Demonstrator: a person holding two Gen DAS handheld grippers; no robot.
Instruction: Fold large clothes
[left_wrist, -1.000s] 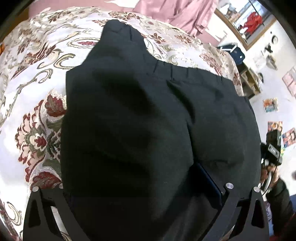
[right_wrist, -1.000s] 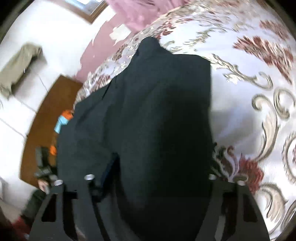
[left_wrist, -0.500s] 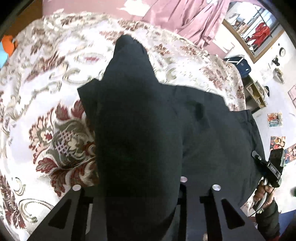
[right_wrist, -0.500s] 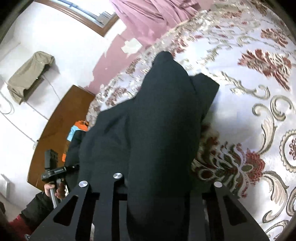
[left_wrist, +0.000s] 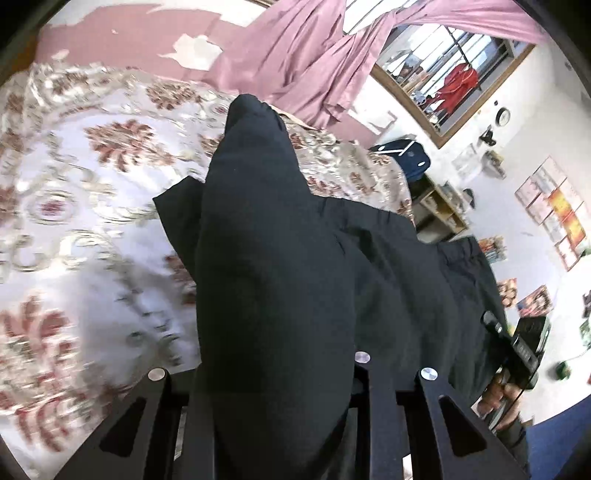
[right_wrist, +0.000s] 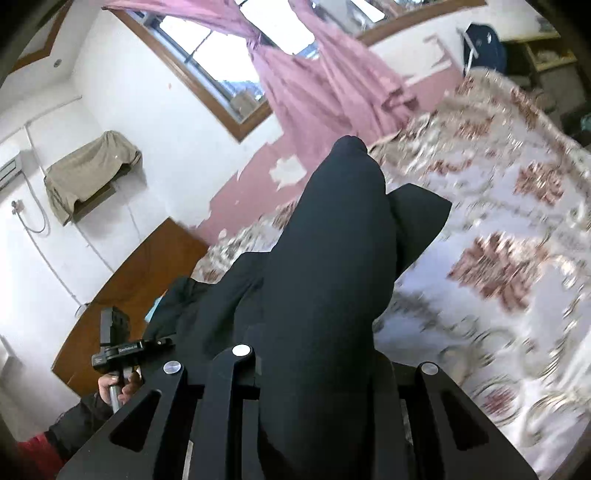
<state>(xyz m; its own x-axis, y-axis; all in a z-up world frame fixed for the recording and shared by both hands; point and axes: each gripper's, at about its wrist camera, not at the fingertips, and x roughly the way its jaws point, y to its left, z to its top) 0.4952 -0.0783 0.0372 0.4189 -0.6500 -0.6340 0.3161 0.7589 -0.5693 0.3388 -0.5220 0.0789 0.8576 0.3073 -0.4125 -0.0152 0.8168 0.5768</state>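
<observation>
Nearest in the left wrist view, the left gripper (left_wrist: 273, 373) is clenched on a thick fold of the black garment (left_wrist: 273, 280), which fills the gap between its fingers and rises away from them in a tall bunched ridge. To the right of that ridge the rest of the cloth spreads low over the floral bedspread (left_wrist: 74, 221), and at the right edge a hand (left_wrist: 500, 397) grips the handle of the other tool. Beyond the bed, pink curtains (left_wrist: 306, 62) hang by a window.

In the right wrist view the right gripper (right_wrist: 314, 363) likewise grasps the black garment (right_wrist: 325, 280), the cloth wedged between its fingers and lifted in a hump that leans far and slightly right. A loose flap lies right of the hump on the floral bedspread (right_wrist: 517, 240). Near left, a hand (right_wrist: 120, 386) holds the other gripper's handle. Farther off stand a wooden headboard (right_wrist: 129, 291) and pink curtains (right_wrist: 314, 88).
</observation>
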